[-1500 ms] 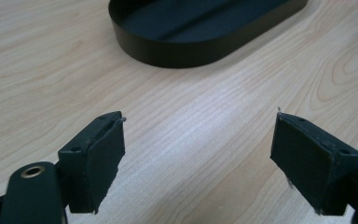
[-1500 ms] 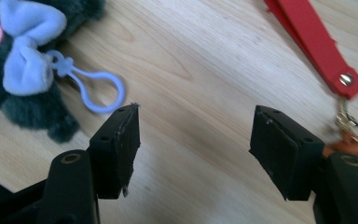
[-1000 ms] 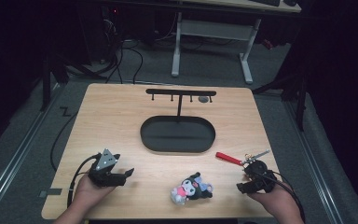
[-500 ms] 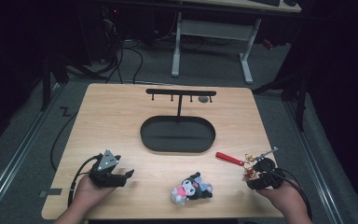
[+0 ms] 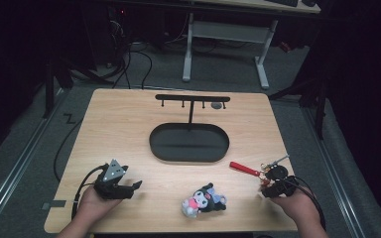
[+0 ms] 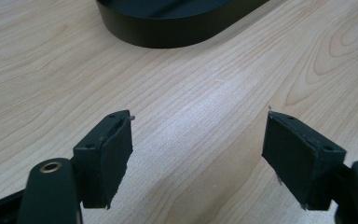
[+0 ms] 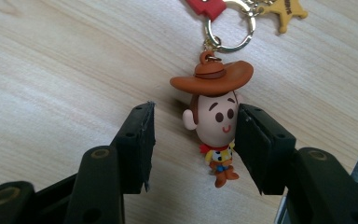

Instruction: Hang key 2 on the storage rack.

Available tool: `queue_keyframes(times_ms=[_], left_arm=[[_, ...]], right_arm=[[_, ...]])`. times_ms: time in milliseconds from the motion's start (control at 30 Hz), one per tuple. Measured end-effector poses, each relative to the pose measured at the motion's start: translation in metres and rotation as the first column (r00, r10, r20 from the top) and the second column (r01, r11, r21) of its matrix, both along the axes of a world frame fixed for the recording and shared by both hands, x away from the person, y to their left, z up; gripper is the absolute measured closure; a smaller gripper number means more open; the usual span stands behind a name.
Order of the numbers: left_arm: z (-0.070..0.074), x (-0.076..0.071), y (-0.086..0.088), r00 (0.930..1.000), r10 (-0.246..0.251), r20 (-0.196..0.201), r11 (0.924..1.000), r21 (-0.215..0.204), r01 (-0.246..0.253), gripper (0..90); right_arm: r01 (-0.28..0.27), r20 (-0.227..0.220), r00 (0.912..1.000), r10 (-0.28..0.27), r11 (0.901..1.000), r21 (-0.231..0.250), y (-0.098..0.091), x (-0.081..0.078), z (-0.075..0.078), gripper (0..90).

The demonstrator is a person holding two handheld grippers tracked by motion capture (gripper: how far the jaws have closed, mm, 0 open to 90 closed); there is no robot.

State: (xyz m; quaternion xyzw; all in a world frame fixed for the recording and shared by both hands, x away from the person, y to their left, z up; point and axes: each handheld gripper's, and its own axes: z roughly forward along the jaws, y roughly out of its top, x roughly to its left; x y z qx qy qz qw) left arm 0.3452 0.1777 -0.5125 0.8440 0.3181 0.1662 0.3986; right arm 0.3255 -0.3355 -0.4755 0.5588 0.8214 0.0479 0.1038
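1. Sitting mid-surface, black oval tray (image 5: pixel 189 144): smooth, shallow, nothing inside.
2. Cowboy keychain figure (image 7: pixel 216 122), glossy and rounded, near the surface's right front corner, between right tool (image 7: pixel 193 140) jaws, which have been closing; left pad apart.
3. Left tool (image 6: pixel 198 149) released above pale woodgrain.

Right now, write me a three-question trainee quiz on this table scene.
1. True or false: the cowboy figure lies between the jaws of the right gripper.
2. Which thing lies nearest the plush toy? A: black oval tray B: hook rack C: red tag
3. Fill in: the left gripper has only bare ____ between its open jaws.

Key: 1 true; the jaws have just been closing on it, and a gap remains at one pad. 2 C. 3 table.
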Motion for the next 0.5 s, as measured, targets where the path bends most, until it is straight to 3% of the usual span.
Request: queue_keyframes(times_ms=[133,267,500], left_arm=[[0.000,0.000,0.000,1.0000,-0.001,0.003,1.0000,0.005,0.001,25.2],[-0.001,0.000,0.000,1.0000,-0.003,0.000,1.0000,0.008,0.003,25.3],[-0.001,0.000,-0.001,1.0000,-0.006,-0.003,0.9999,0.011,0.006,25.4]], right_arm=[[0.011,-0.005,0.9999,-0.011,0.9996,0.025,-0.002,0.002,-0.003,49.8],[0.002,-0.005,1.0000,-0.002,1.0000,0.002,0.001,0.004,-0.008,51.4],[0.001,-0.008,1.0000,-0.001,0.9999,0.013,0.001,0.004,-0.011,52.6]])
